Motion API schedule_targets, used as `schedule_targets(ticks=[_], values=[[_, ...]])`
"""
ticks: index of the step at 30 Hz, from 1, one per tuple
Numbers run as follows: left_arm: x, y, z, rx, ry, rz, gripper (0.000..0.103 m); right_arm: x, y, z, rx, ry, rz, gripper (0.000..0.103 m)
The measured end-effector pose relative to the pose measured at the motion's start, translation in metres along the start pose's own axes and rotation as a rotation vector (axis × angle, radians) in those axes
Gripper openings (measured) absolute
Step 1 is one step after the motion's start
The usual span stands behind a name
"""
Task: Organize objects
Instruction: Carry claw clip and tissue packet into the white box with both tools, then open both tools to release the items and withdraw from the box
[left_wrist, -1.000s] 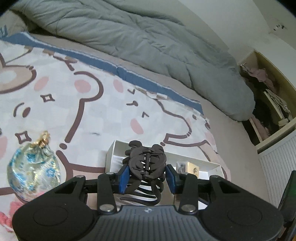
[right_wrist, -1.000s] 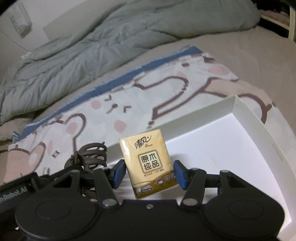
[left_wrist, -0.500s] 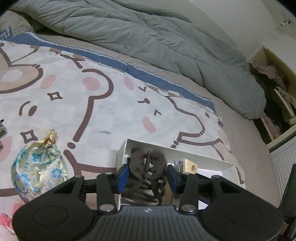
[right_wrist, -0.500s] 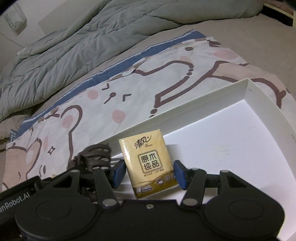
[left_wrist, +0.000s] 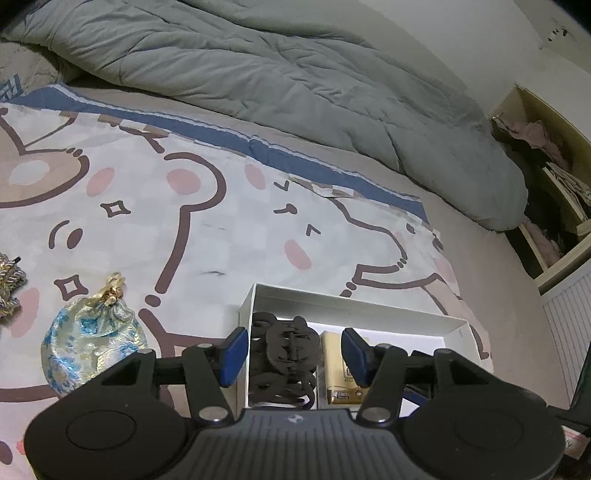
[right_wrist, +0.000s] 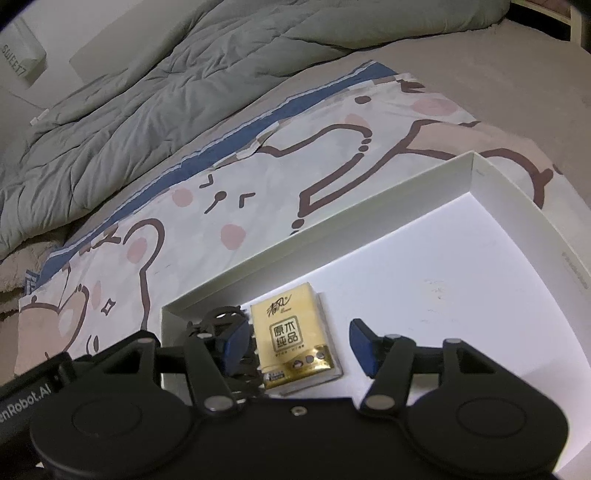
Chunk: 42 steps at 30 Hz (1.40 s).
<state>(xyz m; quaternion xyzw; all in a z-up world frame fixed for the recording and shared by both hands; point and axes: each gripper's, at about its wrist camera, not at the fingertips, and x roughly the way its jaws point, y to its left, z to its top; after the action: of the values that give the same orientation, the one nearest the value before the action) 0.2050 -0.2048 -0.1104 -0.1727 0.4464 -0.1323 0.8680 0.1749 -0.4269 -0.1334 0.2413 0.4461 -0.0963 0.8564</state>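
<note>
A white open box (left_wrist: 354, 304) lies on the bear-print sheet. A black hair claw (left_wrist: 284, 354) lies in its left end, with a yellow tissue pack (left_wrist: 338, 369) beside it. My left gripper (left_wrist: 293, 350) is open, its blue pads apart on either side of the claw and not touching it. In the right wrist view the tissue pack (right_wrist: 295, 338) lies flat on the box floor (right_wrist: 461, 277). My right gripper (right_wrist: 299, 345) is open around it, pads clear of it. The claw (right_wrist: 221, 325) shows partly behind the left finger.
A blue and gold drawstring pouch (left_wrist: 92, 339) lies left of the box. A gold cord item (left_wrist: 9, 284) is at the far left edge. A grey duvet (left_wrist: 295, 81) is bunched along the back. An open wardrobe (left_wrist: 546, 184) stands at the right.
Both grippers lowered into the box and opened. The hair claw and the tissue pack were let go and now lie in the box.
</note>
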Motion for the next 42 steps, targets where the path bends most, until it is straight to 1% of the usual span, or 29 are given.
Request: schedule_targets(ticks=[5,12,16,21,24,26,31,34,39,42], values=[[-0.016,-0.002,0.000,0.033,-0.019,0.015,0.056,-0.013,0.001,-0.003,-0.013,-0.015,-0.003,0.061],[-0.044,0.000,0.002,0.082,-0.048,0.045,0.056,-0.048,0.006,-0.008,-0.048,-0.069,0.004,0.061],[-0.060,0.000,-0.001,0.107,-0.047,0.066,0.057,-0.070,0.011,-0.014,-0.082,-0.095,0.014,0.062],[-0.075,0.001,-0.006,0.141,-0.043,0.090,0.058,-0.095,0.017,-0.022,-0.109,-0.126,0.005,0.063],[-0.084,0.000,-0.009,0.164,-0.040,0.098,0.065,-0.109,0.018,-0.027,-0.121,-0.142,0.004,0.065],[-0.090,-0.002,-0.012,0.185,-0.043,0.104,0.068,-0.117,0.018,-0.031,-0.132,-0.154,0.001,0.067],[-0.103,-0.004,-0.021,0.238,-0.047,0.118,0.084,-0.137,0.015,-0.040,-0.147,-0.175,-0.003,0.072],[-0.109,-0.005,-0.026,0.259,-0.049,0.131,0.093,-0.149,0.013,-0.046,-0.157,-0.189,-0.015,0.075],[-0.117,-0.005,-0.031,0.279,-0.057,0.148,0.101,-0.165,0.006,-0.053,-0.179,-0.223,-0.042,0.083],[-0.119,-0.005,-0.032,0.287,-0.058,0.149,0.103,-0.173,0.000,-0.059,-0.188,-0.244,-0.063,0.091]])
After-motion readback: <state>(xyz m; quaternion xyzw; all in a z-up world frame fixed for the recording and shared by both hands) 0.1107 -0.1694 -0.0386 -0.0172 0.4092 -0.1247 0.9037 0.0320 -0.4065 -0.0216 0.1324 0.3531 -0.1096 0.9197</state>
